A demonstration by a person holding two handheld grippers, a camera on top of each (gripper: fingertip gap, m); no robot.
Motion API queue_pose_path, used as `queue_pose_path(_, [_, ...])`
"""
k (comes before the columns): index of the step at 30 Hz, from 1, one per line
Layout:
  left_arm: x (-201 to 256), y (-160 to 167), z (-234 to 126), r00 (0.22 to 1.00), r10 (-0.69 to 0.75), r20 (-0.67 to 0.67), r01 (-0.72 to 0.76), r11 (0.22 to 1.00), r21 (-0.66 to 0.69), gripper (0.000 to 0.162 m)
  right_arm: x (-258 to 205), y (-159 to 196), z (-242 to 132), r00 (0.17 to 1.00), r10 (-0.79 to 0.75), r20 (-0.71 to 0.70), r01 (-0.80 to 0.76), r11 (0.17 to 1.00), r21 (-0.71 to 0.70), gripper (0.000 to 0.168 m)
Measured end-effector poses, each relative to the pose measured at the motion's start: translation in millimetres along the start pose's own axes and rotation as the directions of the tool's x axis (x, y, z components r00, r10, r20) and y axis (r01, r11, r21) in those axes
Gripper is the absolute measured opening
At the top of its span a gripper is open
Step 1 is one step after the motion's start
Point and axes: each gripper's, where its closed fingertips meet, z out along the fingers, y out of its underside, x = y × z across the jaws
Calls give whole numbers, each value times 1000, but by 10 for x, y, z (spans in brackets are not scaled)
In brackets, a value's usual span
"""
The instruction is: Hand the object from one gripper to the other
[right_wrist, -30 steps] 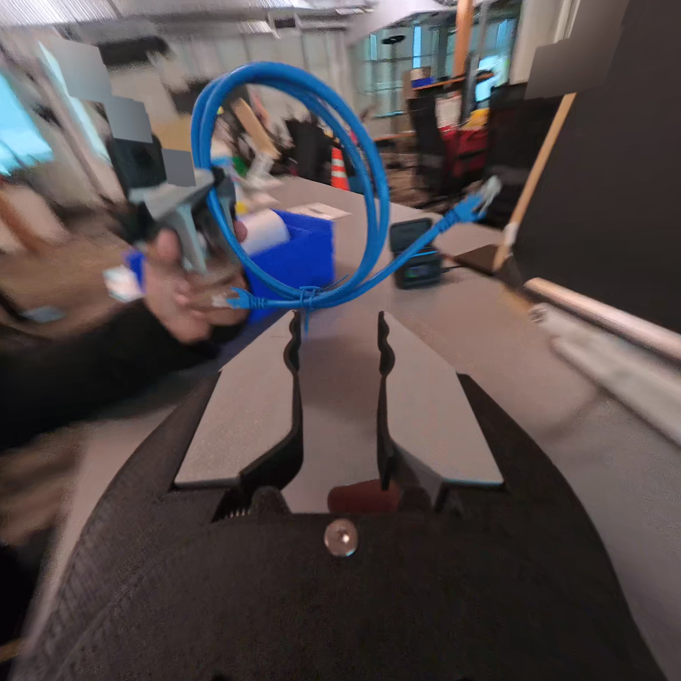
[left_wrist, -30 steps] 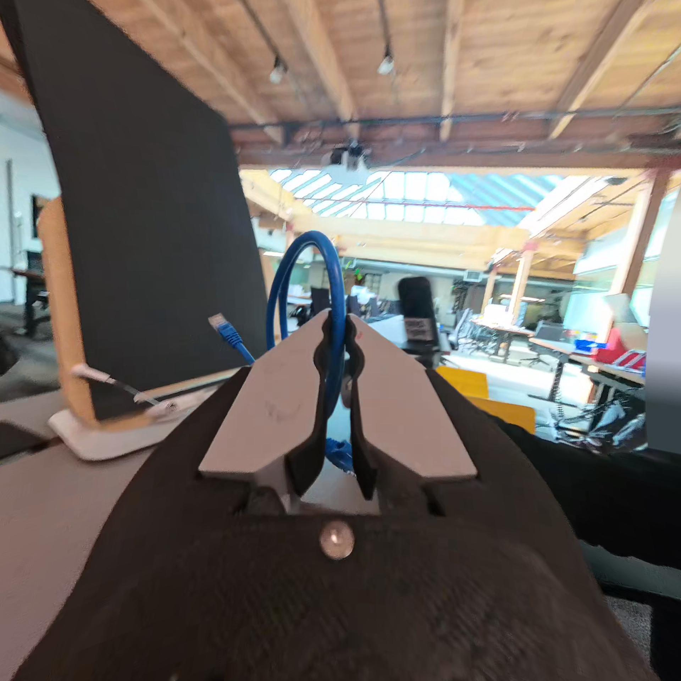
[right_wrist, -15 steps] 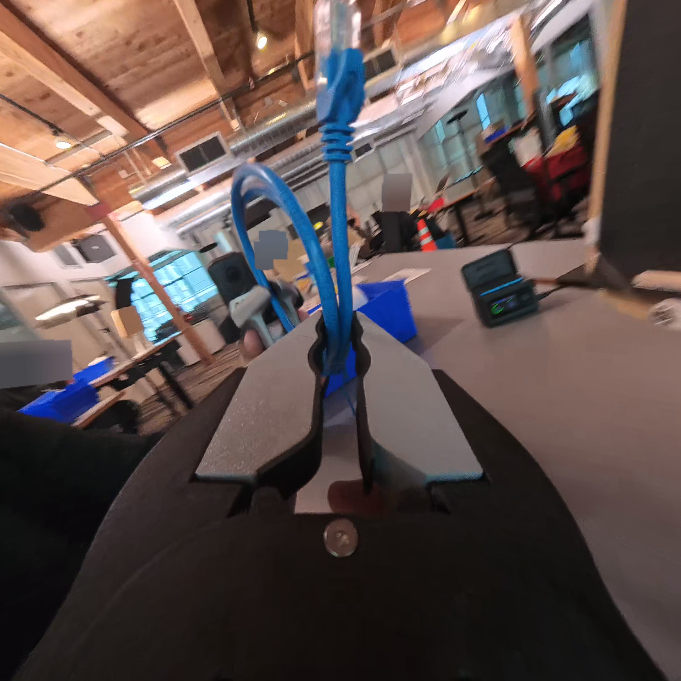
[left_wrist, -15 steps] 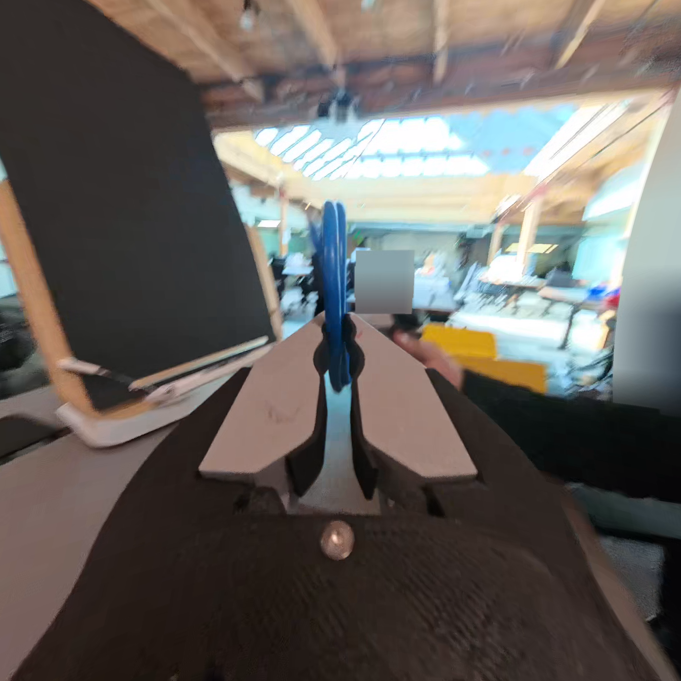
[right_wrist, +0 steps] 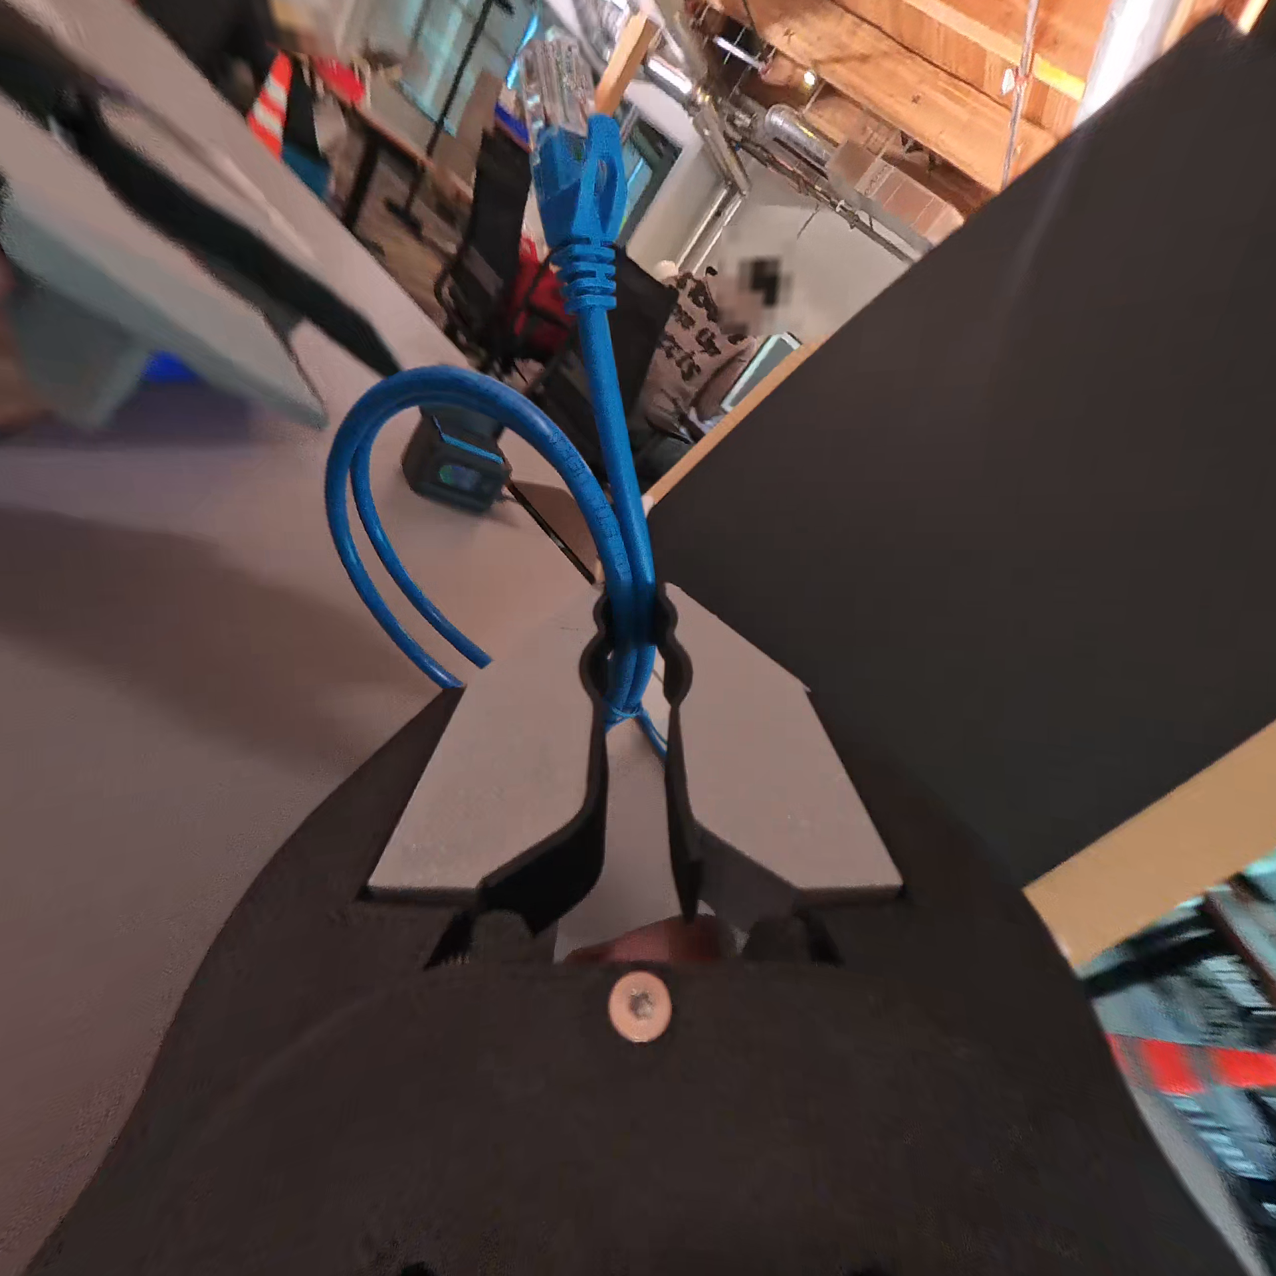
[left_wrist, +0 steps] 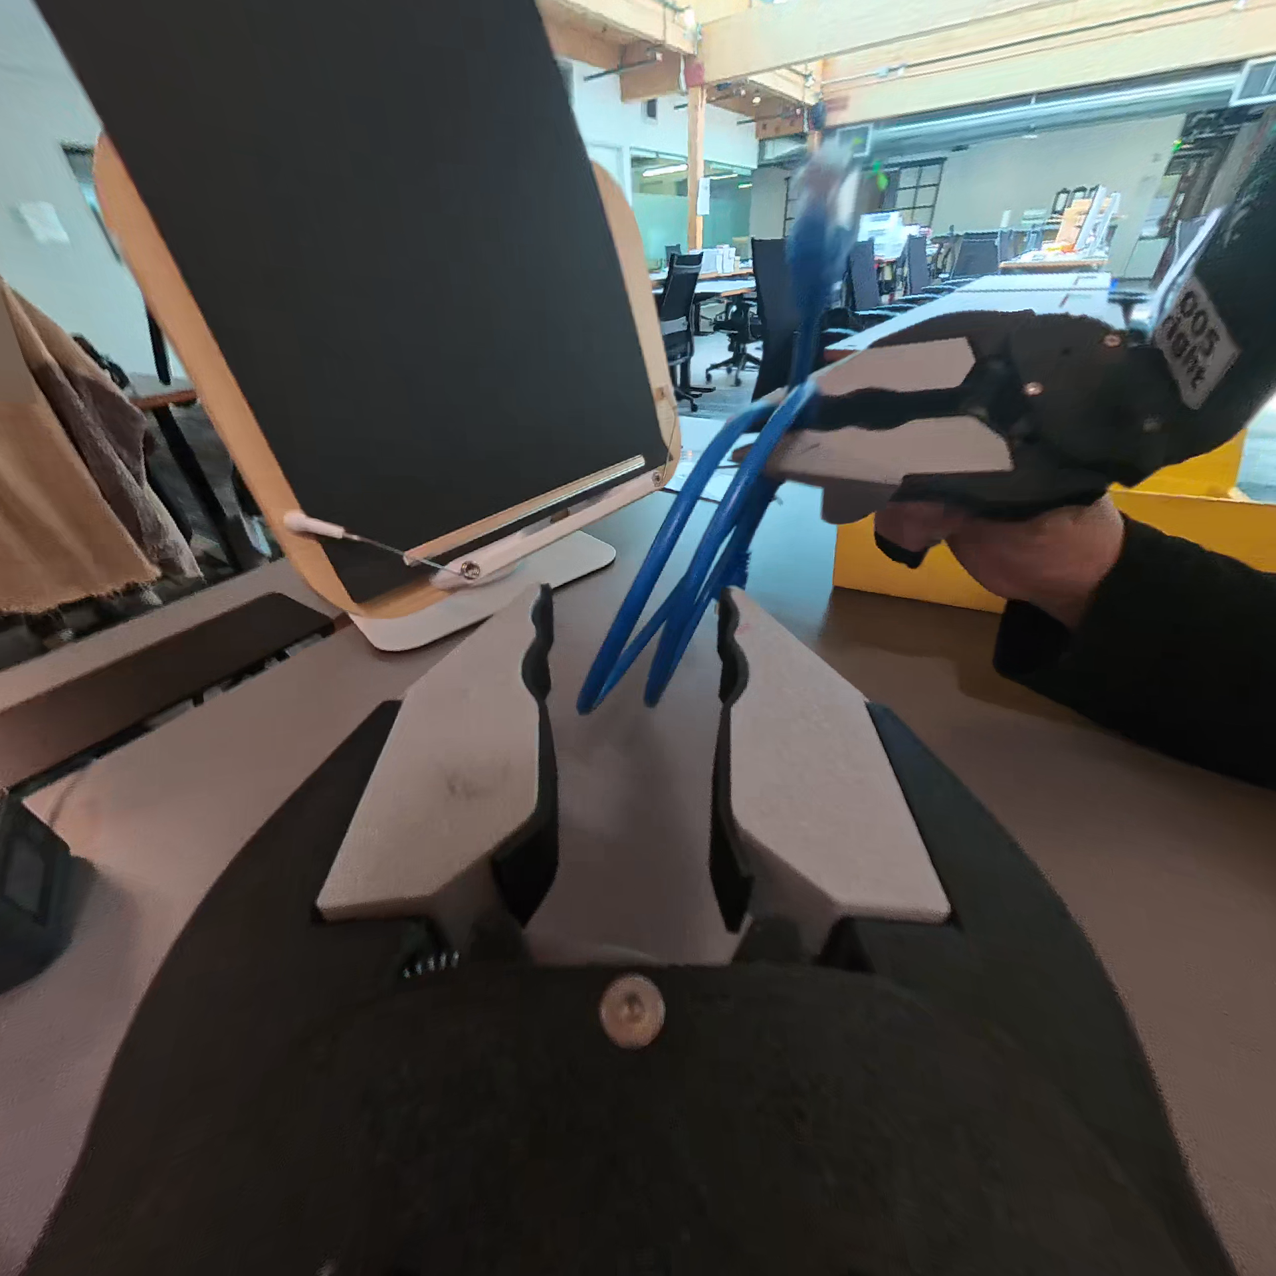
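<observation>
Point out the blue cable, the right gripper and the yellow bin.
blue cable [right_wrist: 599, 387]: right wrist view, straight run below the plug.
right gripper [left_wrist: 780, 424]: left wrist view, between its fingertips.
yellow bin [left_wrist: 918, 566]: left wrist view, front wall.

black panel [left_wrist: 359, 262] blocks left; yellow box [left_wrist: 918, 559] right; bare table [left_wrist: 1036, 863] between.

We record on the left gripper [left_wrist: 632, 645] two flat grey fingers [left_wrist: 449, 773] lined with wavy black pads, set in a black textured body with one silver screw [left_wrist: 632, 1011] at centre. The right gripper [right_wrist: 634, 625] is of the same build, with its own screw [right_wrist: 640, 1007]. It bears a white label [left_wrist: 1198, 338], and the hand [left_wrist: 1029, 552] gripping it wears a black sleeve [left_wrist: 1167, 656].
</observation>
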Motion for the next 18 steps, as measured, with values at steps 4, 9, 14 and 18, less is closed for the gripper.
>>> queue_pose_path(4, [96,42,43,996,94,-1,-94,995,-27,46,-228,-19,34,979,-200,29,200,980,-6,7])
queue_pose_path(9, [247,207,121,970,239,-45,-242,966,-89,6,-398,-110,49,967,-249,42,249,968,25,7])
queue_pose_path(14, [48,132,95,799,576,174,-555,817,-156,3,-389,-53,14,978,73,195,-75,997,4,15])
queue_pose_path(18, [55,154,106,686,700,199,-672,714,-195,3,-312,-151,-79,912,269,309,-294,955,36,39])
